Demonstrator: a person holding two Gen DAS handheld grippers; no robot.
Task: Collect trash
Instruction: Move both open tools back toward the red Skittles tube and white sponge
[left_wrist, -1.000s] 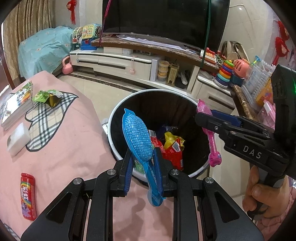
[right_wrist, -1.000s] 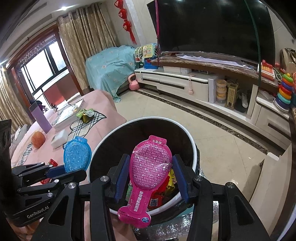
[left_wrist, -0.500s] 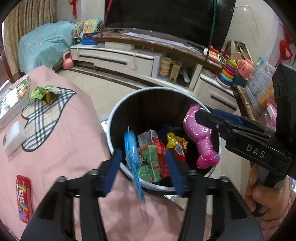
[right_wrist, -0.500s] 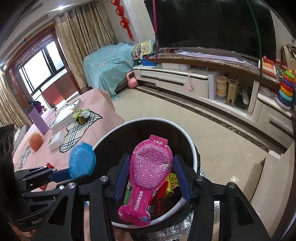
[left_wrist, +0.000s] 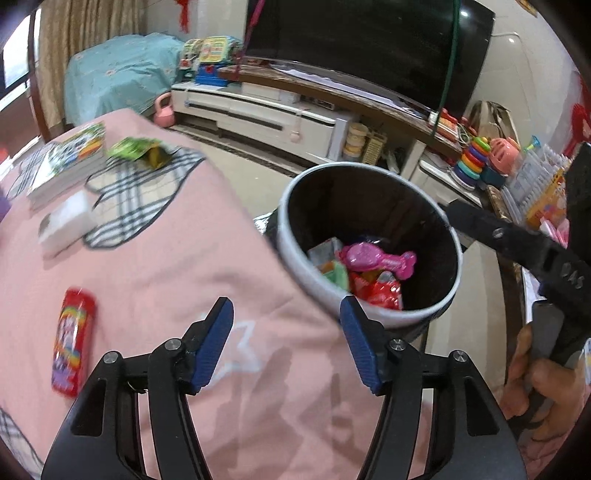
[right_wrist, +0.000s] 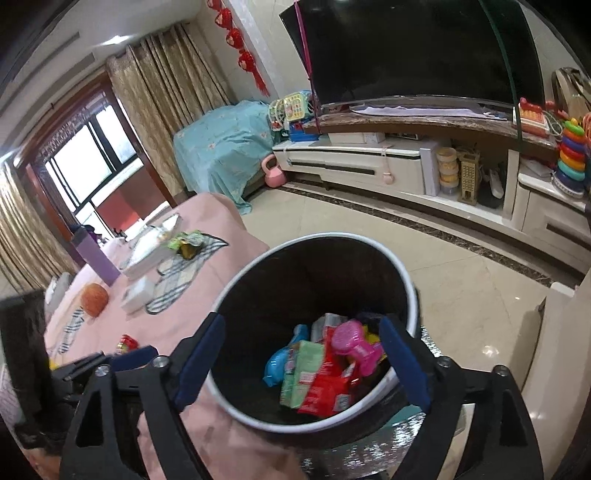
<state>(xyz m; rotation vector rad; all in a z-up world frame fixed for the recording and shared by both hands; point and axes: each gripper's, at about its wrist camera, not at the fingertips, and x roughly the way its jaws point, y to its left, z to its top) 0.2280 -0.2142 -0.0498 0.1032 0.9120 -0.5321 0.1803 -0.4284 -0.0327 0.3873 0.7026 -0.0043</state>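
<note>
Bin (right_wrist: 406, 288) sat beside the tabletop (left_wrist: 166, 266) for easy drops, so I held both hand-held grippers, left (left_wrist: 286, 341) and right (right_wrist: 301, 356), released and empty.

The left gripper (left_wrist: 286, 341) gapes empty over the pink tablecloth (left_wrist: 155, 266), the trash bin (left_wrist: 369, 243) at one o'clock holding a pink packet (left_wrist: 373, 258).

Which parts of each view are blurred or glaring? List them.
Left wrist: motion blur smears the red packet, white box and bin; the gripper stays sharp. Right wrist: window blown out, floor glare, bin trash slightly soft.
</note>
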